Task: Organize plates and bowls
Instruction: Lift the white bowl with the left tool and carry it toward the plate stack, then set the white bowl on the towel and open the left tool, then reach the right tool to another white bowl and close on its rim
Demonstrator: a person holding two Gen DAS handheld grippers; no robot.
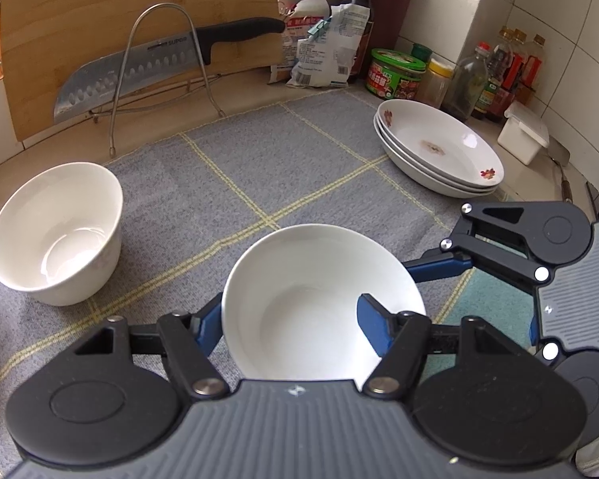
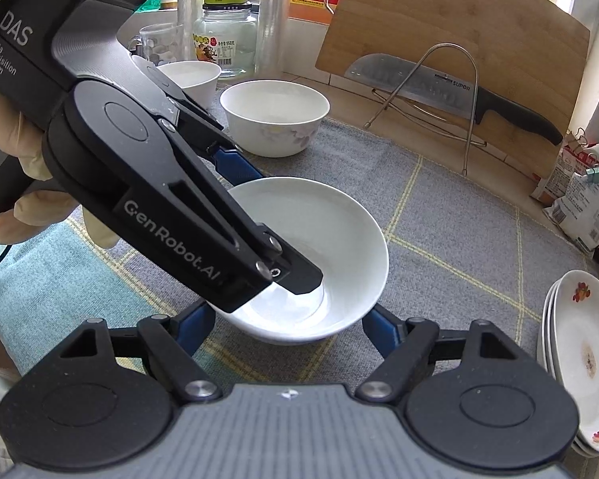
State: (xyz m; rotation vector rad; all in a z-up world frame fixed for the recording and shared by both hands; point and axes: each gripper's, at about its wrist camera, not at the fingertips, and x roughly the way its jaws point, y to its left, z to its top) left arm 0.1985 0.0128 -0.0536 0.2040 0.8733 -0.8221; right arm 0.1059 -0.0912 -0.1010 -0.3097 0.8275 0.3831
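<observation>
both grippers are on the same shallow white bowl (image 1: 319,299) here, sitting on the grey checked mat (image 1: 259,167) in the middle of the counter. the left gripper (image 1: 291,319) comes down at a steep slant and has the bowl's wall pinched: one blue finger (image 1: 373,325) sits inside the bowl, the other is outside the rim on the far side, pressed against it. in the right wrist view that same left gripper (image 2: 299,275) reaches in from the upper left, its black linkage crossing over the bowl (image 2: 331,239), with the person's hand (image 2: 24,183) wrapped around the handle behind it.

the right gripper (image 2: 285,323) also tilts down towards the bowl, its blue fingers (image 2: 197,325) spread to either side of the near wall; i cannot tell if the pads actually press on it.

off to the side, a deeper white bowl (image 1: 56,231) stands on the mat's edge, well apart. a stack of flowered plates (image 1: 439,147) rests at the mat's far corner, near the jars and bottles. behind, a cleaver (image 1: 139,72) leans in a wire rack (image 1: 159,64) against a wooden cutting board (image 1: 100,12).
</observation>
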